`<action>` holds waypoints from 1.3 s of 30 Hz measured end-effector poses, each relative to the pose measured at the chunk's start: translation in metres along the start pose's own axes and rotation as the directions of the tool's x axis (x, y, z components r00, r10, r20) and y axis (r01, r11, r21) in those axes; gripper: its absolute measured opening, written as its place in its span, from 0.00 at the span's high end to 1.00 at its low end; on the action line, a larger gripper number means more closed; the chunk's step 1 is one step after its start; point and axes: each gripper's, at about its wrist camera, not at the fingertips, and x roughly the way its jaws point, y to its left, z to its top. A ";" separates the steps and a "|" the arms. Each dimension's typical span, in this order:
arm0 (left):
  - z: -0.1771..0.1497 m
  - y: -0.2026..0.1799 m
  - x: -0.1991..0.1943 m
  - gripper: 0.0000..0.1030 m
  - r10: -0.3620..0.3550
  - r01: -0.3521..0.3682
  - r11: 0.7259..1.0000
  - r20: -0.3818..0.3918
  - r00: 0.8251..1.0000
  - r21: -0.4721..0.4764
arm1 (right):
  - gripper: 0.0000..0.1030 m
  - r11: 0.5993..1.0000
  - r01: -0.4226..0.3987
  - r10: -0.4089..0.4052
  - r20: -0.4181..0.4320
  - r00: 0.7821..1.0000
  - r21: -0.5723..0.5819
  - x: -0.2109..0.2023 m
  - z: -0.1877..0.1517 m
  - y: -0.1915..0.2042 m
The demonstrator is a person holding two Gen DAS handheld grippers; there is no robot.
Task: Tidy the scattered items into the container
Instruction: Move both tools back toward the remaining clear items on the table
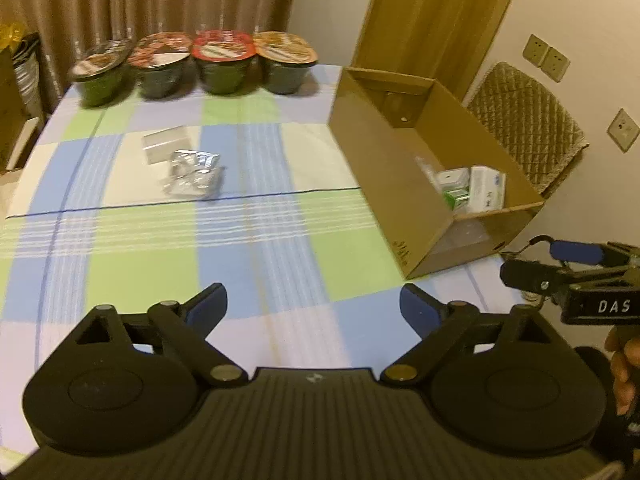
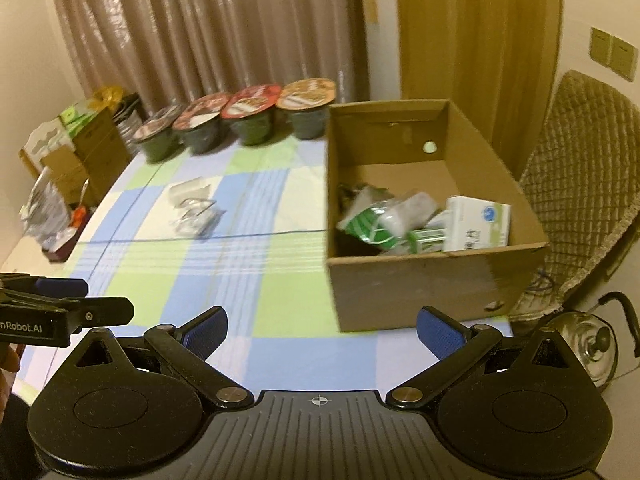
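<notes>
Grippers, left gripper (image 1: 314, 304) and right gripper (image 2: 322, 330), both spread wide and holding nothing, sit low in frame; cardboard box (image 2: 420, 284) with packets stands right, 2 loose packets (image 1: 192, 174) left.

"DAS" on right gripper (image 1: 576, 264), "nRobot.AI" on left gripper (image 2: 60, 300)

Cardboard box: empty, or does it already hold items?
Partly filled. The cardboard box is open-topped and holds green-and-white packets and a white carton at its near end; its far end shows bare floor.
</notes>
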 end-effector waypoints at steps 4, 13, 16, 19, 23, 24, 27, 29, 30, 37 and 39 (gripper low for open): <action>-0.012 0.019 -0.010 0.06 0.029 -0.029 1.000 -0.001 1.000 -0.009 | 0.00 0.999 -0.021 0.020 -0.006 1.000 -0.033 0.001 -0.004 0.021; -0.025 0.058 -0.029 0.02 0.071 -0.071 0.997 -0.002 0.997 -0.044 | 0.00 0.994 -0.034 0.032 -0.017 0.999 -0.103 0.001 -0.005 0.053; -0.026 0.069 -0.033 0.02 0.078 -0.078 0.996 0.003 0.997 -0.049 | 0.00 0.992 -0.031 0.029 -0.013 0.999 -0.122 -0.001 -0.003 0.062; -0.025 0.077 -0.036 0.02 0.086 -0.085 0.995 0.013 0.996 -0.047 | 0.00 0.990 -0.029 0.028 -0.008 1.000 -0.141 -0.004 -0.001 0.071; -0.025 0.083 -0.040 0.02 0.086 -0.085 0.996 0.024 0.996 -0.040 | 0.00 0.985 -0.029 0.030 0.004 1.000 -0.171 -0.010 0.001 0.083; -0.025 0.083 -0.042 0.02 0.087 -0.086 0.996 0.027 0.996 -0.040 | 0.00 0.983 -0.031 0.033 0.007 0.999 -0.180 -0.012 0.002 0.085; -0.026 0.084 -0.046 0.02 0.088 -0.087 0.995 0.039 0.995 -0.045 | 0.00 0.977 -0.037 0.041 0.015 0.999 -0.212 -0.018 0.003 0.091; -0.027 0.084 -0.049 0.02 0.087 -0.085 0.995 0.047 0.995 -0.055 | 0.00 0.971 -0.045 0.050 0.016 0.999 -0.235 -0.020 0.003 0.093; -0.028 0.083 -0.051 0.02 0.087 -0.084 0.995 0.050 0.995 -0.060 | 0.00 0.968 -0.048 0.054 0.015 0.998 -0.246 -0.020 0.003 0.094; -0.033 0.083 -0.050 0.01 0.106 -0.105 0.993 0.034 0.994 -0.048 | 0.00 0.960 -0.077 0.082 0.006 0.997 -0.271 -0.006 0.009 0.098; -0.034 0.086 -0.046 0.01 0.114 -0.113 0.993 0.027 0.993 -0.045 | 0.00 0.955 -0.090 0.092 -0.006 0.996 -0.284 0.003 0.010 0.100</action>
